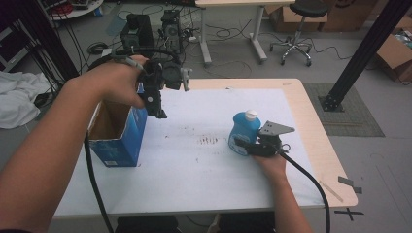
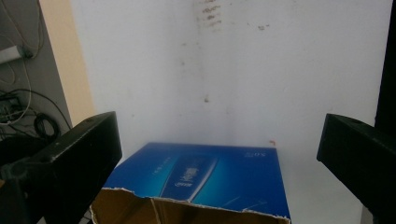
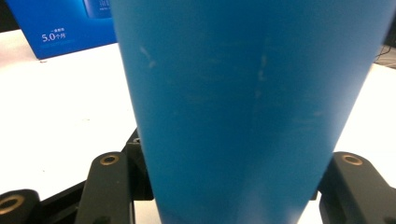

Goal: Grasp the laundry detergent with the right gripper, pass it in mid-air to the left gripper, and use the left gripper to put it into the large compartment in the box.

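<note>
the right gripper [image 1: 244,145] pinches the blue bottle [image 1: 242,132] on the tabletop [image 1: 194,165], likely lifting next toward the open box [image 1: 118,131], where the left gripper [image 1: 158,112] hangs spread.

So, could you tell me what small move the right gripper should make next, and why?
Probably lift the blue bottle straight up: the right gripper is shut on its lower body while it stands on the table. The open blue box waits at left, with the left gripper open above it.
</note>
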Motion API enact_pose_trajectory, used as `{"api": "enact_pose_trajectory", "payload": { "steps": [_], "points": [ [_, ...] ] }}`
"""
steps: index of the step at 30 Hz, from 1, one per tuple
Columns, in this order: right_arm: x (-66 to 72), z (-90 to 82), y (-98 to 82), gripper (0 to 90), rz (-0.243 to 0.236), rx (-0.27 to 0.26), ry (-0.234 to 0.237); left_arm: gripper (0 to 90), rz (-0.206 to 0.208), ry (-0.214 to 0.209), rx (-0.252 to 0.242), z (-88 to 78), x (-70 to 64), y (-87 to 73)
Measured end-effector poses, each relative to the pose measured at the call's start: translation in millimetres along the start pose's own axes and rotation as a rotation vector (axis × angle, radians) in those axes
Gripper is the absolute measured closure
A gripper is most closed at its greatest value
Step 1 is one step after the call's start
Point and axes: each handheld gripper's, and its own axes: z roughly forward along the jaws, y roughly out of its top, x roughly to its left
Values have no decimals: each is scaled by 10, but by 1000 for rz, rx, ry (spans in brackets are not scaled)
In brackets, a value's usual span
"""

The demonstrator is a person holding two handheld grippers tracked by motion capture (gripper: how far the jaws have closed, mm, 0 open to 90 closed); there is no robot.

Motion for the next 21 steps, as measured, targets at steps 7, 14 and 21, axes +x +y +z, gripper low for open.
{"api": "enact_pose_trajectory", "payload": {
  "steps": [7, 14, 21],
  "points": [
    [-6, -9, 21, 449, 1, 11, 2, 3, 8, -2, -3, 10, -11, 31],
    [13, -100, 88, 456, -30, 49, 27, 3, 11, -16, -3, 68, -14, 45],
    [113, -306, 245, 456, -90, 39, 45, 3, 30, -23, -7, 68, -62, 119]
  ]
}}
